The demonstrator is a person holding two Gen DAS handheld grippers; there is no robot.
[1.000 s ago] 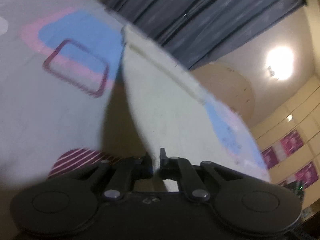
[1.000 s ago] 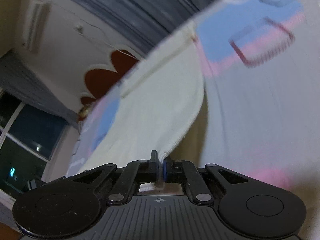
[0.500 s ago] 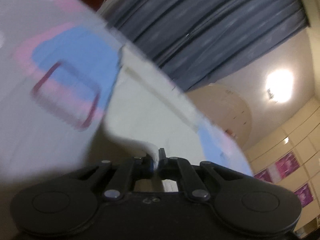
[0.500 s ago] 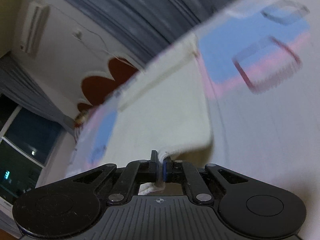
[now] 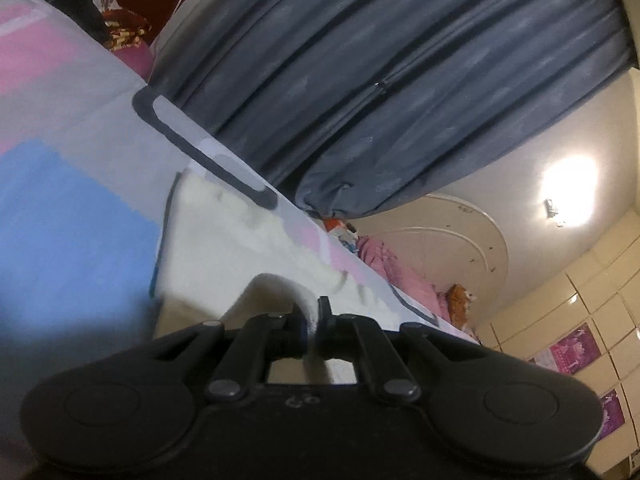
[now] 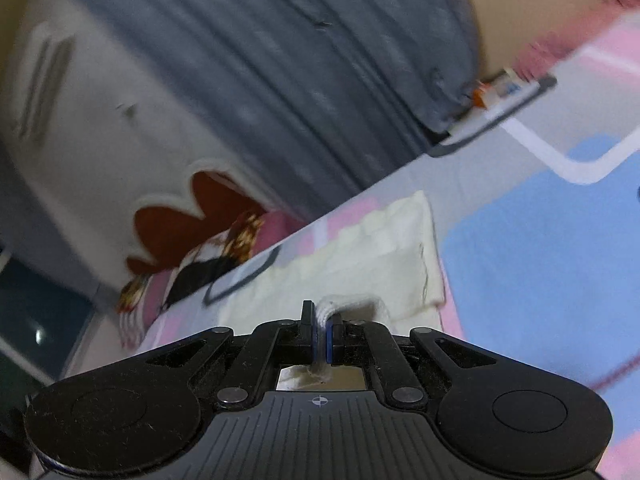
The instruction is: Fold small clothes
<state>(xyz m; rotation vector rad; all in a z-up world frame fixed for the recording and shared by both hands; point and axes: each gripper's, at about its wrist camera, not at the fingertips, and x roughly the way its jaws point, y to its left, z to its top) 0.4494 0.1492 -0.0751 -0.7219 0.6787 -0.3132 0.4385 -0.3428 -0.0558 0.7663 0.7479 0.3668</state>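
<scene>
A small cream-white garment (image 5: 224,248) lies on a bedsheet with pink, blue and grey blocks (image 5: 60,216). My left gripper (image 5: 313,312) is shut on the garment's near edge, which curls up over the rest of the cloth. In the right wrist view the same cream garment (image 6: 360,256) lies on the sheet (image 6: 520,264), and my right gripper (image 6: 322,320) is shut on its other near corner, the fabric bunched between the jaws. Both held corners are carried forward over the garment, low above it.
Grey curtains (image 5: 380,80) hang behind the bed's far edge. Pillows and bedding (image 6: 208,256) lie at one end and pink bedding (image 5: 400,272) at the other. A ceiling light (image 5: 568,192) glares on the right.
Both grippers have carried the held edge forward and down over the garment. The cloth, first hanging spread before the cameras, now lies doubled on the sheet. The cameras have tilted up towards the curtains.
</scene>
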